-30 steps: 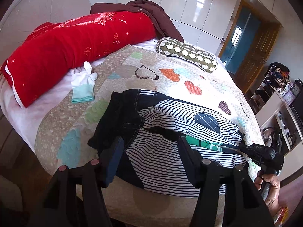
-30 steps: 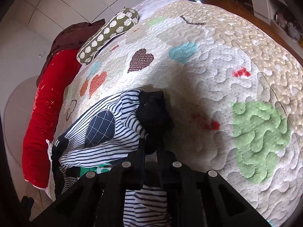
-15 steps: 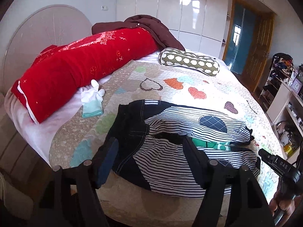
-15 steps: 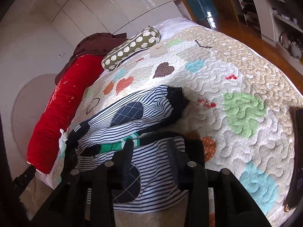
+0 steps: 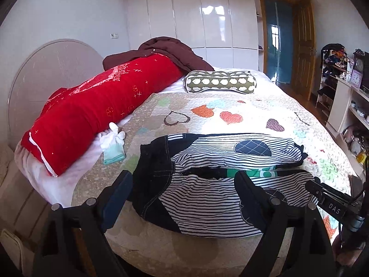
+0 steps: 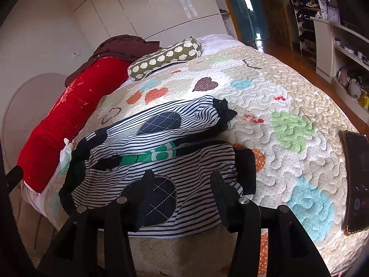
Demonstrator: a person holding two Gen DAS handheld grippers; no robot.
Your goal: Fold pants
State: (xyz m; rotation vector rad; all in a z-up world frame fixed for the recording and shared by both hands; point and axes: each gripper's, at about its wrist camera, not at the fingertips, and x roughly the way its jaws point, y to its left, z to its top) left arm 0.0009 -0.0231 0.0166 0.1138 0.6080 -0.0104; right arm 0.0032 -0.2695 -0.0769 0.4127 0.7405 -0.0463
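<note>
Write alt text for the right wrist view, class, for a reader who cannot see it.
Navy-and-white striped pants with quilted navy knee patches lie spread flat on a heart-patterned quilted bedspread, both legs pointing right. The open right tongs hover over the nearer leg, holding nothing. A long red bolster and an olive dotted cushion lie beyond; a dark smartphone rests at right.

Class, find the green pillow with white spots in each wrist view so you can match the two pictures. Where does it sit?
Left wrist view: green spotted pillow upper centre, at the quilt's far end.
Right wrist view: it lies upper left of centre.
Shared landmark: red bolster beside it.
</note>
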